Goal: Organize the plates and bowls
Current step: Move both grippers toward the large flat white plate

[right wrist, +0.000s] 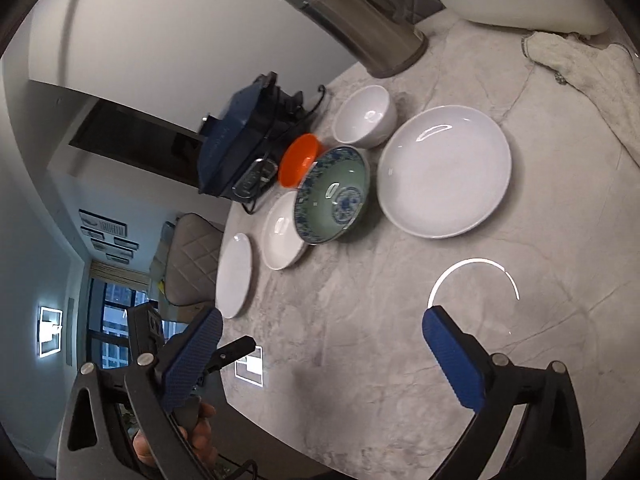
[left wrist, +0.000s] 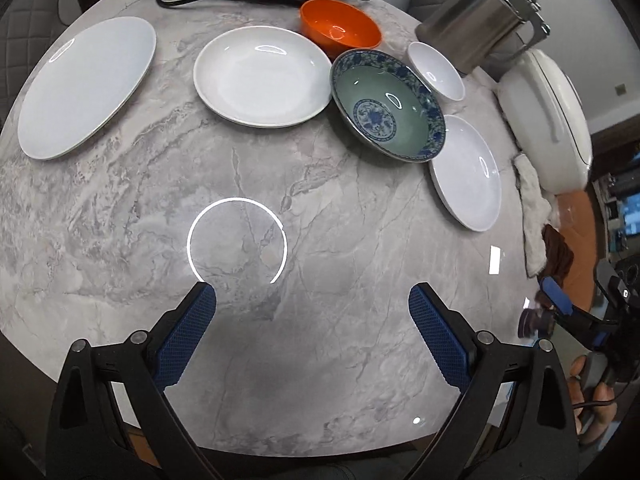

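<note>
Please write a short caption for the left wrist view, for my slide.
Open left gripper over a marble table bearing three white plates, an orange bowl, a blue-patterned bowl and a small white bowl.

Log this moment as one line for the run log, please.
stage: approach, nothing stacked | left gripper: open, empty | right gripper: open, empty | dishes: three white plates, white bowl, orange bowl, patterned bowl spread on table

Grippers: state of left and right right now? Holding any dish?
Left gripper: open, empty, over bare marble table.
Right gripper: open, empty, short of the white plate.
</note>
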Tool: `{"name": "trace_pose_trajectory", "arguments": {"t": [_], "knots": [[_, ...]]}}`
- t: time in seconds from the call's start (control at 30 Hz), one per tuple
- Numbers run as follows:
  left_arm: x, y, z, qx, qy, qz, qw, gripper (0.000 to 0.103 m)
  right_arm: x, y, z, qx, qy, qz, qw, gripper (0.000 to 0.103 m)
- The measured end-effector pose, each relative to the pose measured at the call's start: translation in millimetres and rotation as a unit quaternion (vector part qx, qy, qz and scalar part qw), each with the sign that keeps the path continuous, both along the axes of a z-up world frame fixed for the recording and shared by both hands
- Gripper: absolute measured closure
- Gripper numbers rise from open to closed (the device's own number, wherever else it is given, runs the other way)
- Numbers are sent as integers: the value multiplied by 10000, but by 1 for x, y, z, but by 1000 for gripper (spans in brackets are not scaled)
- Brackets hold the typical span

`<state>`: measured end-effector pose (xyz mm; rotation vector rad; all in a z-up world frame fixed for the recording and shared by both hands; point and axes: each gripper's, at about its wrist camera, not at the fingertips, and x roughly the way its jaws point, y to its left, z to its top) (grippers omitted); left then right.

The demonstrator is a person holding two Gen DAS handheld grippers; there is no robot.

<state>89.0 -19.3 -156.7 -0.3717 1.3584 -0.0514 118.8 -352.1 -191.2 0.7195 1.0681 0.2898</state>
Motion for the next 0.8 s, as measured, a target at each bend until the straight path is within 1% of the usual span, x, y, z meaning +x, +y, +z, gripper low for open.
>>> {"name": "trace_pose_trajectory", "arguments": {"t": [0.03, 0.07, 0.17, 0.2, 0.27, 0.33, 0.37, 0.4, 0.43, 0.47, 0.5, 0.53, 0.57, 0.6, 0.63, 0.67, 0.7, 0.73, 0.77, 0.8], "knots": [[2, 2, 1, -17, -37, 133, 9999, 16, 11, -9, -2, -75, 118, 57, 9999, 8], [4, 6, 4, -55, -87, 272, 9996, 17, 21, -16, -3, -174, 186, 156, 9996, 12], [9, 40, 15, -76, -302, 723, 9969, 17, 47, -25, -5, -366, 232, 448, 9981, 12], [8, 60, 21, -217, -434, 904, 9947, 17, 55, -25, -5, -350, 218, 482, 9980, 13], [7, 100, 29, -542, -689, 1295, 9877, 17, 68, -22, -5, -260, 178, 525, 9981, 15], [11, 145, 35, -667, -687, 1523, 9837, 18, 82, -4, -2, -198, 131, 670, 9975, 20], [15, 168, 39, -694, -699, 1516, 9835, 18, 87, 9, 0, -218, 83, 721, 9971, 26], [20, 193, 43, -549, -750, 1536, 9838, 17, 93, 24, 1, -258, 36, 781, 9966, 29], [25, 219, 48, -188, -778, 1620, 9835, 17, 99, 41, 2, -263, -13, 867, 9959, 30], [31, 244, 51, 251, -751, 1662, 9829, 17, 104, 60, 2, -231, -62, 954, 9951, 33], [38, 266, 53, 568, -760, 1589, 9827, 18, 108, 79, 3, -226, -127, 992, 9947, 34], [48, 287, 54, 754, -819, 1435, 9834, 18, 112, 99, 3, -201, -231, 997, 9946, 34], [59, 307, 52, 876, -865, 1248, 9845, 18, 116, 120, 3, -141, -356, 1037, 9939, 34], [71, 325, 48, 930, -884, 1031, 9864, 21, 120, 144, 2, -106, -463, 1115, 9926, 35], [84, 342, 41, 875, -882, 773, 9892, 25, 125, 167, -2, -124, -545, 1158, 9917, 35], [98, 357, 33, 808, -864, 489, 9918, 27, 129, 190, -7, -181, -587, 1157, 9914, 35], [111, 369, 23, 854, -793, 256, 9929, 32, 133, 211, -13, -217, -559, 1130, 9918, 39], [124, 381, 11, 868, -696, 42, 9938, 41, 137, 231, -23, -213, -444, 1051, 9932, 43], [136, 390, 1, 731, -620, -194, 9952, 47, 141, 248, -33, -178, -280, 947, 9949, 53], [144, 399, -10, 507, -563, -464, 9960, 56, 143, 263, -45, -134, -136, 841, 9963, 62]]}}
